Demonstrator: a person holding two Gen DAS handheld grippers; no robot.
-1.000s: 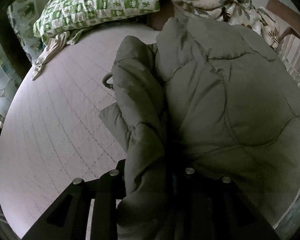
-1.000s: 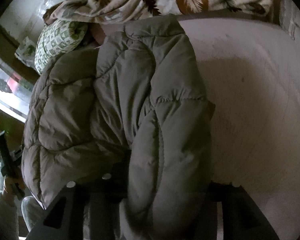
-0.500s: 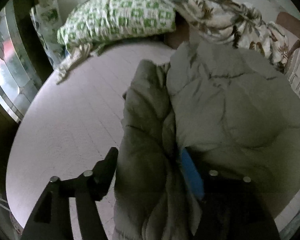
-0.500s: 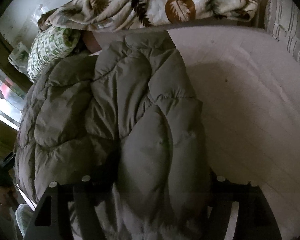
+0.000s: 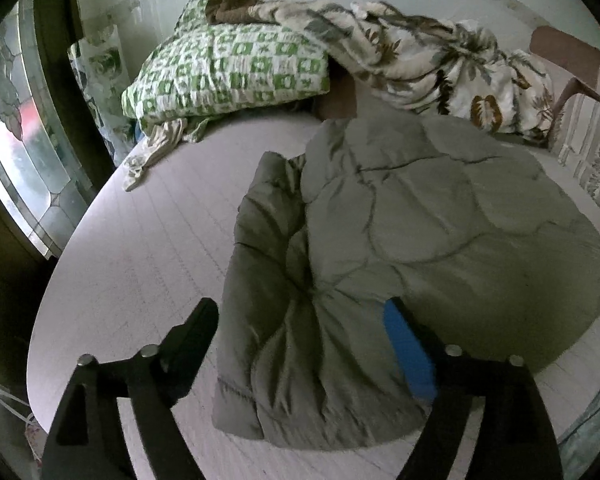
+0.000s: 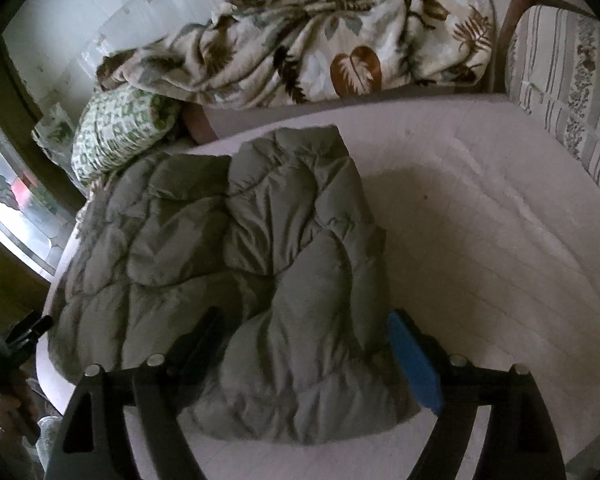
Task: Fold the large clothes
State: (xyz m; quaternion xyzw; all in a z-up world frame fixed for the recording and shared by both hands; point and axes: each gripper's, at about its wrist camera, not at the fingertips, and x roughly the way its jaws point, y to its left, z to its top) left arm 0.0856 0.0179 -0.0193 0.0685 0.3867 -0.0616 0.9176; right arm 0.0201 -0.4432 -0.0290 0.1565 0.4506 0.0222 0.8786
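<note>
A grey-green puffer jacket (image 5: pixel 420 216) lies folded on the pale mattress (image 5: pixel 148 240), with a sleeve laid along each side. My left gripper (image 5: pixel 300 320) hovers over the jacket's left sleeve near its lower end. Its jaws are opening; the sleeve lies below and between them, and the blue pad (image 5: pixel 408 356) is clear of the cloth. In the right wrist view the same jacket (image 6: pixel 236 248) fills the middle. My right gripper (image 6: pixel 304 328) hangs above the right sleeve, jaws opening too, not pressing on the fabric. The left gripper (image 6: pixel 28 332) shows at the far left edge.
A green checked pillow (image 5: pixel 228 72) and a leaf-print blanket (image 5: pixel 440 60) lie at the head of the bed. A striped cushioned chair (image 6: pixel 564 92) stands at the right. A stained-glass window (image 5: pixel 16 152) is at the left. Bare mattress (image 6: pixel 480 240) stretches right of the jacket.
Both grippers let go of the jacket sleeves they were shut on, spread their jaws, and drew back and upward. The sleeves now rest on the jacket and more of the bed shows.
</note>
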